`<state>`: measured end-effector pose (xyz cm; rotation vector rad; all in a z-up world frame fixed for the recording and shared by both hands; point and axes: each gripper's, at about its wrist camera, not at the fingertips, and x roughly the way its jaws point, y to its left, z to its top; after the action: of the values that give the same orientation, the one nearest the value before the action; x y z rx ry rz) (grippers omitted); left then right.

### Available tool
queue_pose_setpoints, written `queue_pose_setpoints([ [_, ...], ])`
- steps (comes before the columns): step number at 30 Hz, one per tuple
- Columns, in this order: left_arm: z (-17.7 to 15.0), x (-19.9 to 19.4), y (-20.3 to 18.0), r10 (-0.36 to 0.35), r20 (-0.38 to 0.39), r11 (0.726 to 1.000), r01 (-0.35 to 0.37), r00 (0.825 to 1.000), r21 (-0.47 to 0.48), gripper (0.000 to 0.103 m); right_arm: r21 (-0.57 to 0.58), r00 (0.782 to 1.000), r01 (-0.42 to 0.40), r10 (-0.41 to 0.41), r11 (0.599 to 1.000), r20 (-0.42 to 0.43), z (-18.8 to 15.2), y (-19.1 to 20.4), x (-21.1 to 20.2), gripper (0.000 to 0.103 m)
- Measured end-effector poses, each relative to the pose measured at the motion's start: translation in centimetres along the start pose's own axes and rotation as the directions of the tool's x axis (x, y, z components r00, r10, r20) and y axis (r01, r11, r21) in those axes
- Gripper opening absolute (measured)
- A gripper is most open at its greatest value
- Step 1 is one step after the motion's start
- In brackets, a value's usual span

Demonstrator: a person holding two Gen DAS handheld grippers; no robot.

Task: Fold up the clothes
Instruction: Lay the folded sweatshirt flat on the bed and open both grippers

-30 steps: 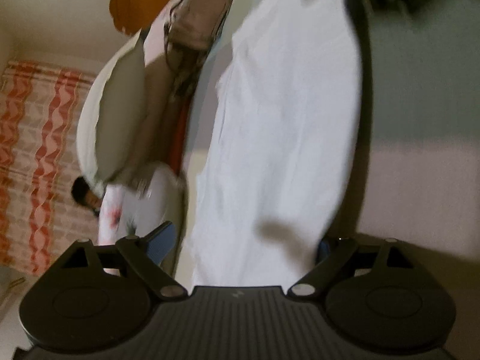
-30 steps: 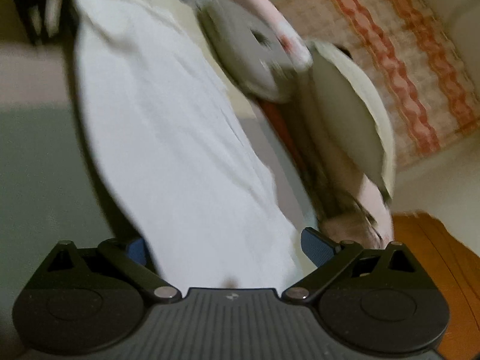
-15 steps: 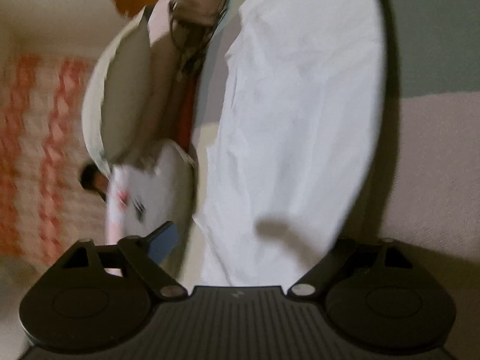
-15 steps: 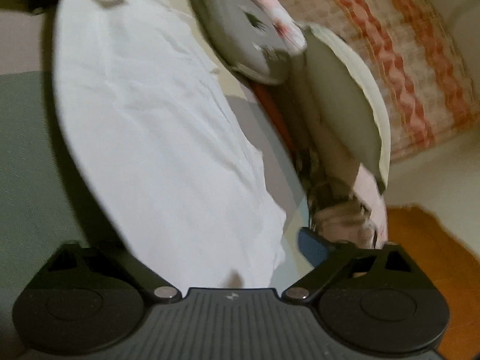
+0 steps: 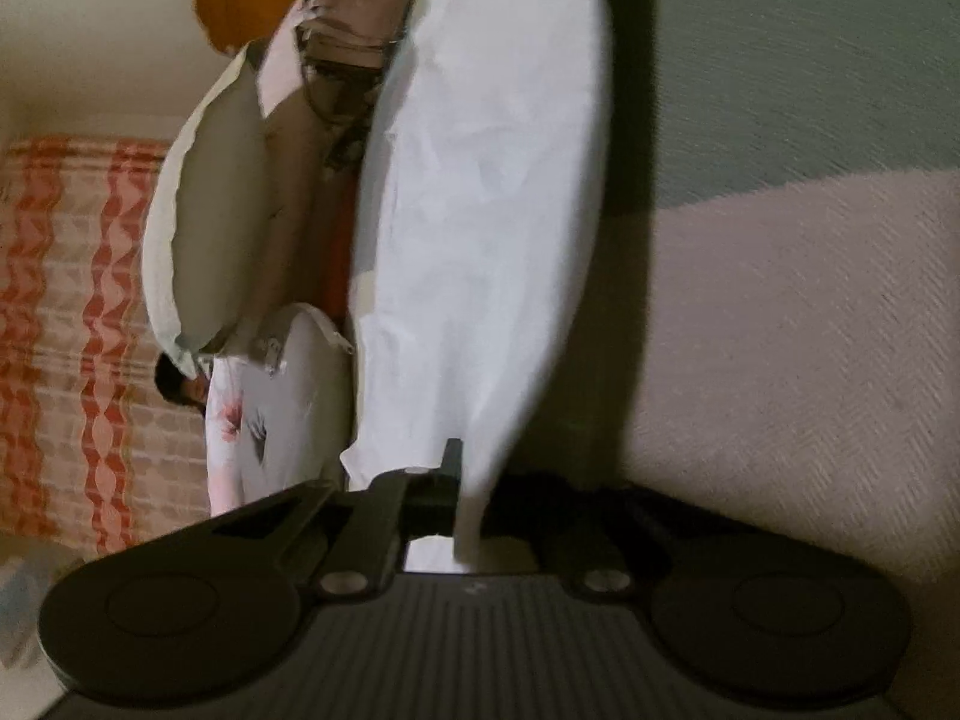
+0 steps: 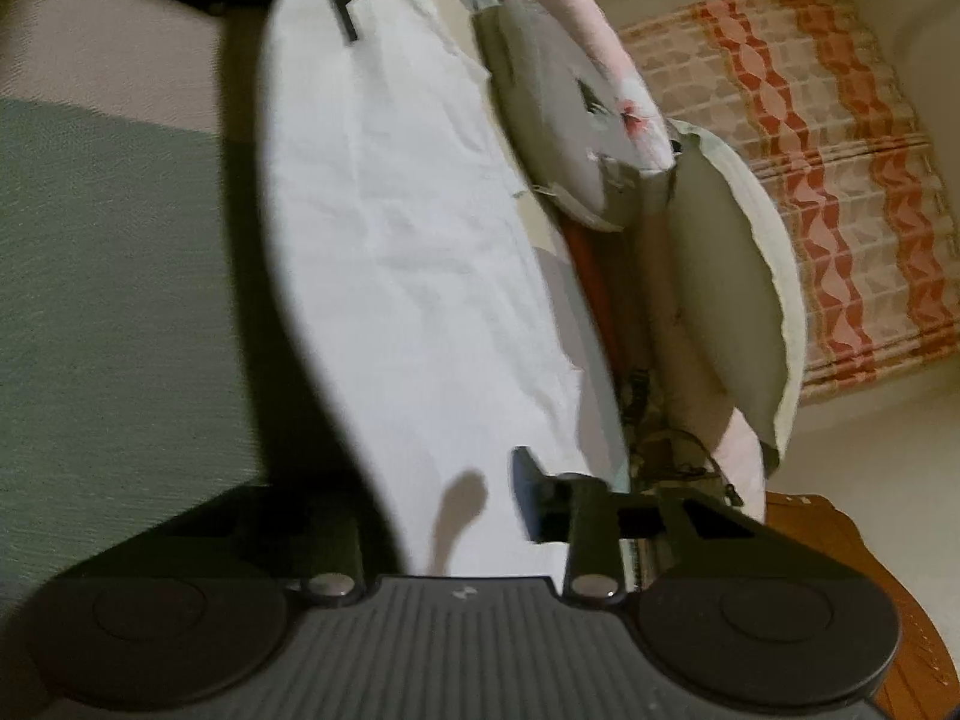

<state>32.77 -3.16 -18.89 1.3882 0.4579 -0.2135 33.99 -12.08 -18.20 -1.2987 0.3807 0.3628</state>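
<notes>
1. A white, wrinkled cloth garment [image 5: 480,228] stretches lengthwise between the two hand-held grippers, above a fabric surface that is part grey-green, part pale pink [image 5: 810,312].
2. The left gripper [image 5: 465,510] has its black fingers drawn in on the near end of the white garment; one finger [image 5: 450,468] presses the cloth edge, the other is hidden behind the fabric, so the jaws look closed on it.
3. The right gripper [image 6: 474,510] likewise pinches the opposite end; its dark finger [image 6: 531,492] lies against the cloth, and its partner is covered by the garment.
4. In the right wrist view the left gripper's dark finger shows at the garment's far end, near the top edge.
5. Beside the garment lie a pale cream pillow [image 6: 726,288] and a grey round cushion [image 6: 558,138].
6. An orange-and-white patterned mat [image 6: 840,192] lies beyond them.
</notes>
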Motion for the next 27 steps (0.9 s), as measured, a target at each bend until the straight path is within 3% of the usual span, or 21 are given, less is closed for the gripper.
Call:
queue_pose_setpoints([
  [4,-0.2,0.1,0.8,-0.031,0.006,0.999,0.031,0.999,-0.037,0.000,0.001,1.000,-0.015,0.015,1.000,-0.001,0.0,0.4,-0.3,0.007],
  [15,-0.4,-2.2,3.2,-0.047,0.028,0.999,0.047,0.999,-0.005,0.001,0.074,0.998,-0.061,0.060,0.995,0.012,0.3,-2.7,-2.8,0.004],
  [27,-2.2,-12.7,0.7,-0.162,0.056,0.983,0.156,0.985,0.098,0.001,0.066,0.981,-0.195,0.195,0.978,0.017,-0.6,-0.9,-13.3,0.004],
])
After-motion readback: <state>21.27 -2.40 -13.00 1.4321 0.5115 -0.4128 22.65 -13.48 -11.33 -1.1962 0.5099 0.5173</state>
